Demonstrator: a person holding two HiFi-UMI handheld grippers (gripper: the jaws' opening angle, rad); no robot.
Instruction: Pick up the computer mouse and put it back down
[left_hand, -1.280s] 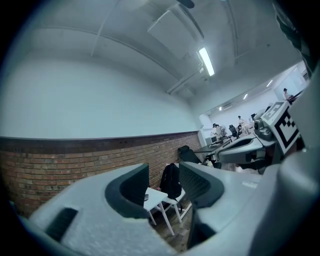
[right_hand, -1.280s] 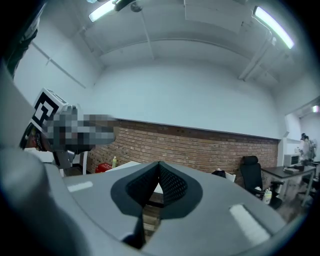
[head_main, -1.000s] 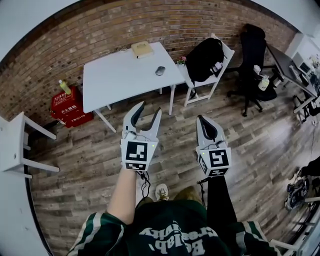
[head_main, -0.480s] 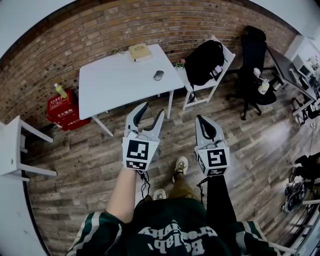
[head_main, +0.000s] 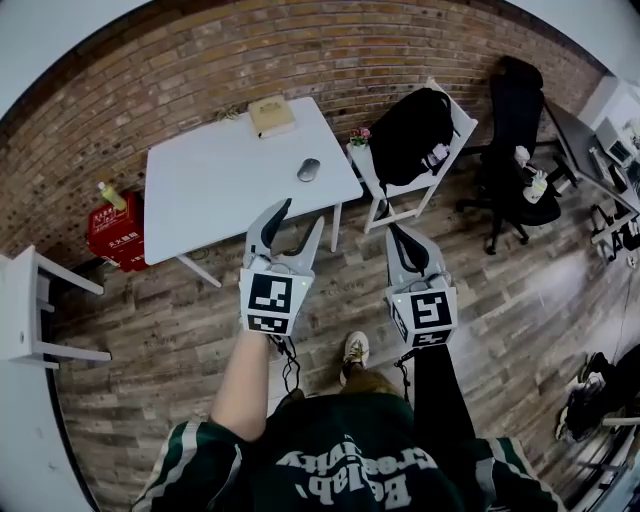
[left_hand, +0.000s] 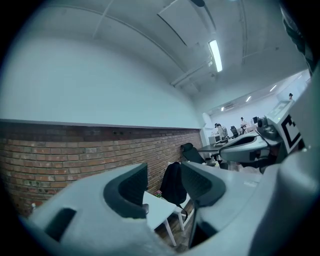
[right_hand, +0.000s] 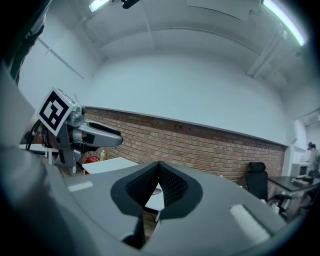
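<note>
A grey computer mouse (head_main: 309, 170) lies near the right edge of the white table (head_main: 220, 180). My left gripper (head_main: 298, 222) is held level just short of the table's near edge, below the mouse. It is open with nothing between its pads (left_hand: 132, 190), and its jaws have just opened a little further. Over the wooden floor to the right of the table, my right gripper (head_main: 396, 236) is shut and empty, its pads (right_hand: 170, 185) meeting at the tips. Neither gripper touches the mouse.
A tan box (head_main: 271, 115) sits at the table's far edge by the brick wall. Right of the table stands a white chair with a black backpack (head_main: 412, 125), then a black office chair (head_main: 520, 110). A red crate (head_main: 113, 228) sits at the left, and a white chair (head_main: 30, 305) beyond it.
The person has stepped toward the table, carrying both grippers forward. The table and mouse now sit closer to the left gripper's tips. The right gripper stays shut.
</note>
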